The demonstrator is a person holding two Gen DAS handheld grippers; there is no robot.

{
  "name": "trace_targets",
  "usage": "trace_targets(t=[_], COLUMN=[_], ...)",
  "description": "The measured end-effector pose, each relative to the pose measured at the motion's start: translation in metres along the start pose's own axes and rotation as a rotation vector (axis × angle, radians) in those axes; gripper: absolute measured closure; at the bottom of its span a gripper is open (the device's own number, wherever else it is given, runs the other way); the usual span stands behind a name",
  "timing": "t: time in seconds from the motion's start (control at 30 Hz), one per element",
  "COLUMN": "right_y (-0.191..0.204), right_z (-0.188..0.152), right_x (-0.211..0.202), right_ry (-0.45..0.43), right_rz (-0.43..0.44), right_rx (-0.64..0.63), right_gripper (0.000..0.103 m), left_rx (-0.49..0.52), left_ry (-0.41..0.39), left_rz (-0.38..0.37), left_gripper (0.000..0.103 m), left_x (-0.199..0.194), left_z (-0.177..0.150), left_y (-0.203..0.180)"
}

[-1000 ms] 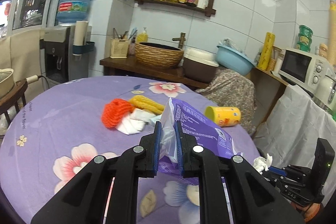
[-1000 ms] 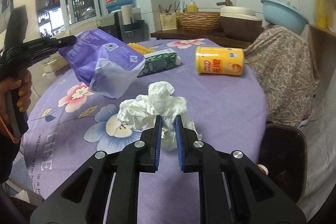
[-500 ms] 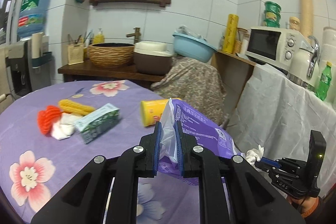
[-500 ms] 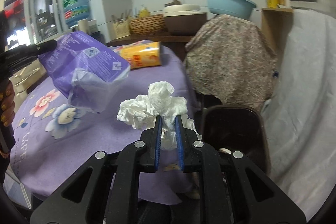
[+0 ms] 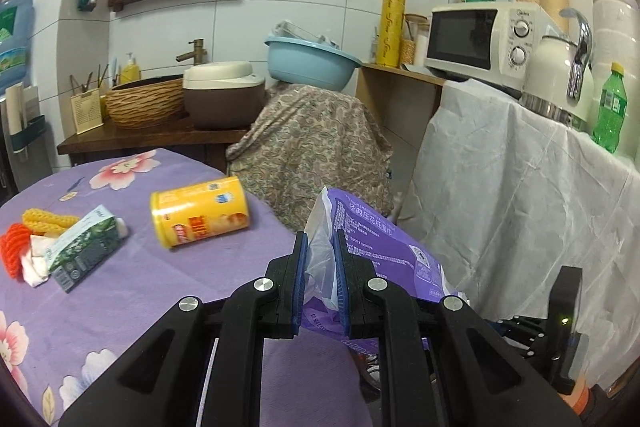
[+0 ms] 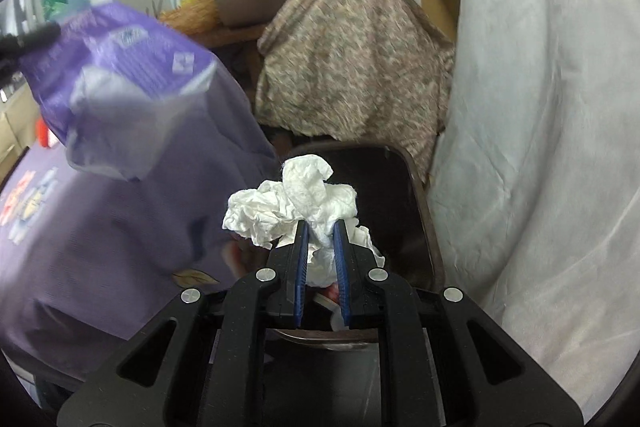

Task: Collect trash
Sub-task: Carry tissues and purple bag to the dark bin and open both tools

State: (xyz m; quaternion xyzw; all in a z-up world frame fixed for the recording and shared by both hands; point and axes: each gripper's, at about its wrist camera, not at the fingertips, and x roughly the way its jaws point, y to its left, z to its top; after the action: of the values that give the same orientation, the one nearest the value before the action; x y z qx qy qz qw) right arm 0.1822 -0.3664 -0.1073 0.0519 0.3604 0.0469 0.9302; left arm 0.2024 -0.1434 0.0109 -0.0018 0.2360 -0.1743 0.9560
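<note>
My left gripper (image 5: 320,247) is shut on a purple plastic tissue wrapper (image 5: 380,247) and holds it in the air past the right edge of the purple floral table (image 5: 132,299). The wrapper also shows in the right wrist view (image 6: 120,75). My right gripper (image 6: 320,239) is shut on a crumpled white tissue (image 6: 296,203) and holds it above a dark bin (image 6: 404,195) on the floor beside the table. A yellow can (image 5: 200,211) on its side, a green carton (image 5: 86,247), white tissues (image 5: 34,259) and orange and yellow knitted pieces (image 5: 16,247) lie on the table.
A cloth-covered stand (image 5: 316,143) with a blue basin (image 5: 308,59) stands behind the bin. A white-draped counter (image 5: 520,187) with a microwave (image 5: 480,43), kettle and green bottle (image 5: 610,107) is on the right. A wooden sideboard (image 5: 152,135) runs along the back wall.
Both grippers have swung right, off the table. The wrapper now hangs past the table's edge and the tissue is now over the dark bin. Both grips are unchanged.
</note>
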Motion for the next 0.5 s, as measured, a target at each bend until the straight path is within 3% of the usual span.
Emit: trace_targets(t=[0.23,0.3,0.43,0.5], right_y=[-0.020,-0.022,-0.023,-0.023], right_z=[-0.012,-0.015,-0.022,-0.026], right_x=[0.048,0.060,0.063,0.057], right_ry=[0.086,0.102,0.092,0.075], right_rz=[-0.029,-0.039,-0.057,-0.060], right_rx=[0.057,0.061,0.079,0.090], right_gripper=[0.088,0.082,0.049,0.045], left_rx=[0.046,0.063,0.085,0.096], left_ry=[0.048,0.062,0.091,0.103], left_rz=[-0.004,-0.003,0.001,0.003], left_gripper=[0.089,0.089,0.089,0.089], left_x=[0.030,0.038,0.053,0.059], left_z=[-0.007,-0.011,-0.017,-0.020], left_y=[-0.032,-0.039,-0.049,-0.054])
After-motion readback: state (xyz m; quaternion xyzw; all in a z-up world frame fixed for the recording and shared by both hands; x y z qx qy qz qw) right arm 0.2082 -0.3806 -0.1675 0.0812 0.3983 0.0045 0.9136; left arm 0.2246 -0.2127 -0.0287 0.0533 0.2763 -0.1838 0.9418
